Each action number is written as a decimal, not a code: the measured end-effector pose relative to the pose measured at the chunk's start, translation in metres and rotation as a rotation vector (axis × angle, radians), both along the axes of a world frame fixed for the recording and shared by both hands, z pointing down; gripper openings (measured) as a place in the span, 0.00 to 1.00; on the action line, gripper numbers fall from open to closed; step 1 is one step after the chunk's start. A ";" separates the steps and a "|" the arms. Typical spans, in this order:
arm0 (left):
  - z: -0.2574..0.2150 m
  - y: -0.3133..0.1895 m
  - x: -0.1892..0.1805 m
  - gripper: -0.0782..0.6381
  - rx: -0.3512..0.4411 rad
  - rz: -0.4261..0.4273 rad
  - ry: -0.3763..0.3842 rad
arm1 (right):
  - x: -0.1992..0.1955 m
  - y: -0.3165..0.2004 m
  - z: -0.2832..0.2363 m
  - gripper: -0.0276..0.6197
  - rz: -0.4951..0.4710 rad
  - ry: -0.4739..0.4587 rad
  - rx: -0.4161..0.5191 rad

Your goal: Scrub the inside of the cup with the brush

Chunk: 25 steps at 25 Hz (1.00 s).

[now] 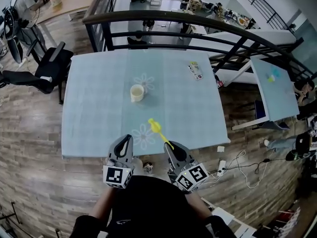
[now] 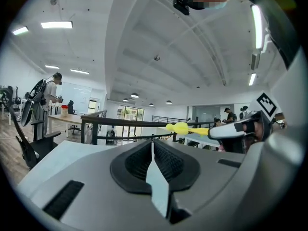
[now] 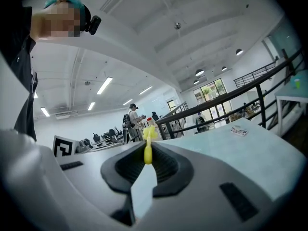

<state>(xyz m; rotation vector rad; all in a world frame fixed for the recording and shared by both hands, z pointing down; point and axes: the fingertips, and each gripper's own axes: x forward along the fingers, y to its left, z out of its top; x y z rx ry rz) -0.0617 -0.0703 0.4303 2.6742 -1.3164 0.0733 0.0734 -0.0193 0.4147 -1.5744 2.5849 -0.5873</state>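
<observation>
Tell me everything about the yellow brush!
The brush is bright yellow all over and looks like plastic, with a thin straight handle and a wider, frilly head at the far end. The right gripper pinches its handle end. It sticks out almost level over the table's near edge, pointing roughly toward the cup.

No word, number or brand can be read anywhere in these views. The only signs are the black-and-white square markers on the left cube (image 1: 118, 176), carried by the left gripper (image 1: 127, 140), and on the right cube (image 1: 192, 176), carried by the right gripper (image 1: 170, 145); they are block patterns with no letters or digits. A small printed card (image 1: 195, 70) lies near the far right corner of the table (image 1: 99, 113), and its coloured print is too small to make out.
</observation>
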 end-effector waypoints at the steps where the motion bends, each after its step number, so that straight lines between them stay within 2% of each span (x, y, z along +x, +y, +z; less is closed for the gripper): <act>1: 0.004 -0.009 0.001 0.13 -0.007 0.007 -0.005 | 0.001 -0.005 -0.002 0.10 0.007 0.005 -0.004; 11: 0.050 -0.091 0.019 0.13 -0.045 0.056 -0.083 | 0.012 -0.045 0.004 0.10 0.098 0.062 -0.059; 15: 0.083 -0.119 0.013 0.14 -0.127 0.045 -0.078 | 0.008 -0.054 0.010 0.10 0.122 0.074 -0.087; 16: 0.091 -0.124 0.012 0.15 -0.148 0.047 -0.077 | 0.007 -0.055 0.011 0.10 0.128 0.078 -0.092; 18: 0.109 -0.135 0.014 0.28 -0.182 0.068 -0.094 | 0.006 -0.058 0.013 0.10 0.144 0.080 -0.101; 19: 0.119 -0.141 0.016 0.31 -0.196 0.081 -0.109 | 0.005 -0.060 0.014 0.10 0.154 0.080 -0.105; 22: 0.148 -0.162 0.020 0.32 -0.219 0.102 -0.164 | 0.001 -0.066 0.018 0.10 0.181 0.084 -0.120; 25: 0.179 -0.181 0.026 0.34 -0.274 0.105 -0.189 | -0.002 -0.069 0.025 0.10 0.201 0.093 -0.144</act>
